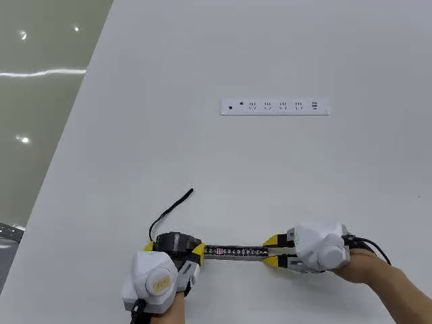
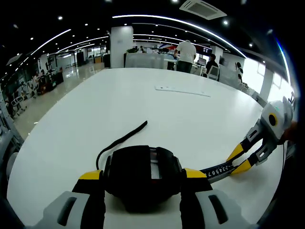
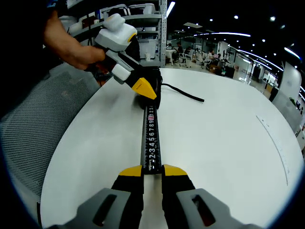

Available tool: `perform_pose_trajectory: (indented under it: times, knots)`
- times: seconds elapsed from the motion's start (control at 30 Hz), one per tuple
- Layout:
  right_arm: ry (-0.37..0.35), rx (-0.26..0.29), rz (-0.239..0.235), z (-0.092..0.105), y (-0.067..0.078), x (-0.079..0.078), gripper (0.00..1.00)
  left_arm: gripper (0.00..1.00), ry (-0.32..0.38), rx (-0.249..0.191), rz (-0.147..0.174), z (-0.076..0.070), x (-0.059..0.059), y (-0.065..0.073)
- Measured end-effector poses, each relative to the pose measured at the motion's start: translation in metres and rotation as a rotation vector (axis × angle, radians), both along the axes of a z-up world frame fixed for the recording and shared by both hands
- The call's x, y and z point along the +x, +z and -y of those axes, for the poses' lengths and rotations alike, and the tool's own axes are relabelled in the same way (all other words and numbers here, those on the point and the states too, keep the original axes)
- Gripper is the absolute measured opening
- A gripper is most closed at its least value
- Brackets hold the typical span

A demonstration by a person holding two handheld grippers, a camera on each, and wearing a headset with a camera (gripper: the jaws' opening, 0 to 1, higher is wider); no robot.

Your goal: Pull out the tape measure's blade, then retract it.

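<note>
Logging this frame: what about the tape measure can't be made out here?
- Blade end hook: right gripper view, hidden between the shut jaws of the right gripper.
- Tape measure case sides: left gripper view, covered by the jaws of the left gripper.
- Blade numerals: head view, too small to read.

Tape measure case (image 2: 140, 174) black; blade (image 3: 151, 138) black, white numerals; left hand-held gripper (image 1: 174, 250), right hand-held gripper (image 1: 270, 251) white, yellow-tipped.

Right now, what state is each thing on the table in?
Tape measure case, clamped in the left gripper's jaws.
Blade, partly pulled out, end pinched in the right gripper's jaws.
Strap, slack on the table.
Power strip, flat, nothing plugged in.
</note>
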State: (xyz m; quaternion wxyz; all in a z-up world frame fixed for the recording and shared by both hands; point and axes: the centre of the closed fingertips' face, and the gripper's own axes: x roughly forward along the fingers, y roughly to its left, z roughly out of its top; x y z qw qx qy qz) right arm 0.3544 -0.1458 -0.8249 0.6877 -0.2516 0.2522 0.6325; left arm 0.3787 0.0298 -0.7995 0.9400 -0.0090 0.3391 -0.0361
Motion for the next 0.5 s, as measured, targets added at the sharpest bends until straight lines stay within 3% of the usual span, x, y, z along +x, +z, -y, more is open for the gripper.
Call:
perform_pose_trajectory:
  times: [0.5]
  knots:
    - [0.004,0.015,-0.005,-0.023,-0.001,0.002,0.12,0.60,0.001,-0.004,-0.002,-0.001,0.000,-0.001]
